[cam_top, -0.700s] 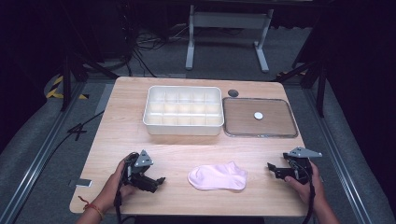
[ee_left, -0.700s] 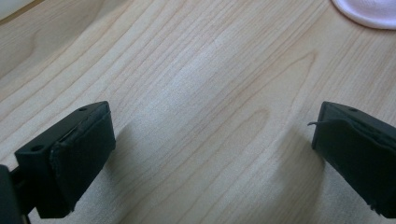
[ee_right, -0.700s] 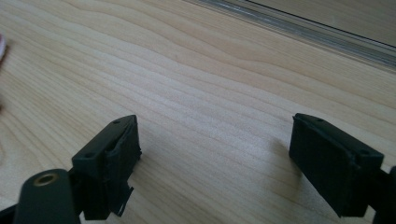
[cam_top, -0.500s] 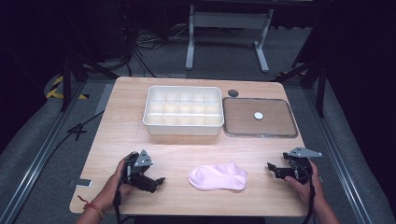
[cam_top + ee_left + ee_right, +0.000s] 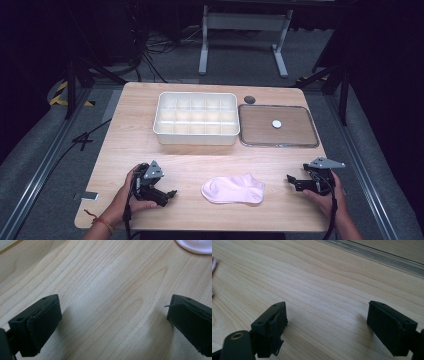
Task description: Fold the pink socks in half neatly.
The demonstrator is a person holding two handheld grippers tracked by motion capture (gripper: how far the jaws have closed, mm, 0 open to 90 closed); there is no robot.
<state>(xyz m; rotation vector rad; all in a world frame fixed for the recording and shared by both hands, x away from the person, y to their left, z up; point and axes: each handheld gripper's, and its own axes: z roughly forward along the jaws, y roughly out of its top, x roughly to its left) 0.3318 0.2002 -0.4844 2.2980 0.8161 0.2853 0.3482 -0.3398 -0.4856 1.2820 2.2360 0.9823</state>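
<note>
Sock: pale pink, lying flat on the wooden table, lower centre of the high view — between the two grippers and apart from both.
Left gripper: lower left of the high view, held in a hand and resting low over the table; jaws spread wide with bare wood between them, as its own view shows.
Sock edge: upper right corner of the left gripper view, well beyond the jaws.
Right gripper: lower right of the high view, held in the other hand; jaws spread, nothing between them — seen also in its own view.
Compartment box: white, divided into small cells, upper centre of the table.
Tray: flat, metal-rimmed, just right of the box, with a small white disc on it.
</note>
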